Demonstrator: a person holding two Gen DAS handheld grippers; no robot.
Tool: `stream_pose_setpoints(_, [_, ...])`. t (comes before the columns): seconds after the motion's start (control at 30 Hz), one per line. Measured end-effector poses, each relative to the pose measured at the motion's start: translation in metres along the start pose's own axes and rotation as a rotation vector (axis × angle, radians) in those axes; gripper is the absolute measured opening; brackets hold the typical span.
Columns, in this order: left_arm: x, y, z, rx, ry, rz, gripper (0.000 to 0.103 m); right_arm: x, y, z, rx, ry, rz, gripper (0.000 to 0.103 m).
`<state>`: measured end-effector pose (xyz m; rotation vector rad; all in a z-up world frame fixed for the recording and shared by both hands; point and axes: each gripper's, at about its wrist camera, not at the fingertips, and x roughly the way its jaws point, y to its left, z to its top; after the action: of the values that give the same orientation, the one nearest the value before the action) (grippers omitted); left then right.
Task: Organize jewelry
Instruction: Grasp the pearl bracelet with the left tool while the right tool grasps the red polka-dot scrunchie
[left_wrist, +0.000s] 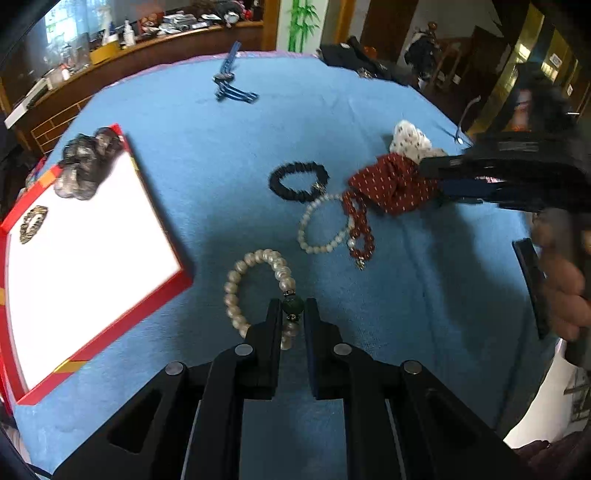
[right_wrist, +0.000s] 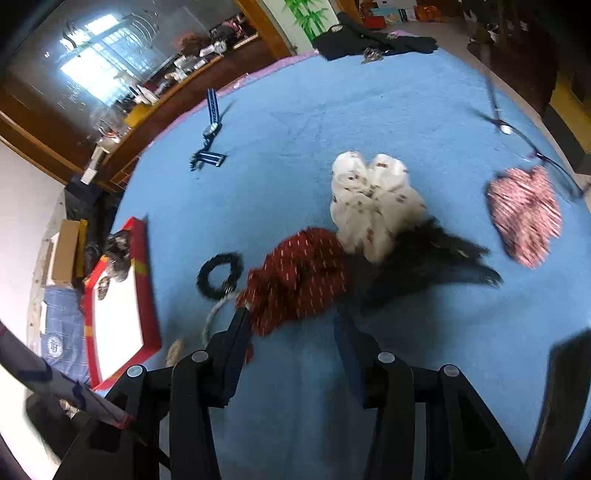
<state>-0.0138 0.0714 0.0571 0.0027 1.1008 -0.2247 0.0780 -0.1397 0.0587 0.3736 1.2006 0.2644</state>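
Note:
My left gripper (left_wrist: 292, 307) is shut on the dark green bead of a large pearl bracelet (left_wrist: 236, 286) lying on the blue cloth. Beyond it lie a small pearl bracelet (left_wrist: 325, 225), a red bead bracelet (left_wrist: 360, 230) and a black bead bracelet (left_wrist: 297, 181). A red-rimmed white tray (left_wrist: 85, 258) at the left holds a grey scrunchie (left_wrist: 86, 162) and a gold brooch (left_wrist: 34, 223). My right gripper (right_wrist: 291, 321) is open around the near end of a red dotted scrunchie (right_wrist: 295, 277), also seen in the left wrist view (left_wrist: 395, 182).
A white spotted scrunchie (right_wrist: 373, 199), a black scrunchie (right_wrist: 436, 254) and a pink striped scrunchie (right_wrist: 524, 214) lie on the cloth (right_wrist: 369, 110). A blue strap (right_wrist: 210, 129) lies far back. Dark clothing (right_wrist: 369, 37) sits at the far edge. A cluttered wooden shelf (left_wrist: 147, 44) stands behind.

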Motion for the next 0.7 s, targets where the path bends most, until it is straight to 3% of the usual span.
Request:
stream_pose_setpoints(0.1, [-0.007,0.005,0.0,-0.017,-0.012,0.008,0.011,0.025,-0.003,0.01,0.023,0.035,-0.009,0.047])
stream_pose_setpoints(0.13, [-0.01,0.007,-0.001,-0.02,-0.015,0.01,0.011,0.031,-0.003,0.01,0.023,0.048,-0.005,0.02])
stream_pose_setpoints(0.17, [-0.012,0.008,-0.002,-0.023,-0.019,0.014,0.011,0.035,-0.002,0.01,0.014,0.062,-0.016,0.005])
stream_pose_setpoints(0.47, [-0.015,0.007,0.005,-0.034,-0.032,-0.001,0.011,-0.019,0.01,-0.014,-0.045,-0.039,-0.008,0.004])
stream_pose_setpoints(0.7, [-0.014,-0.01,0.011,0.003,-0.039,-0.021,0.011,-0.04,0.019,-0.043,-0.09,-0.05,-0.015,0.004])
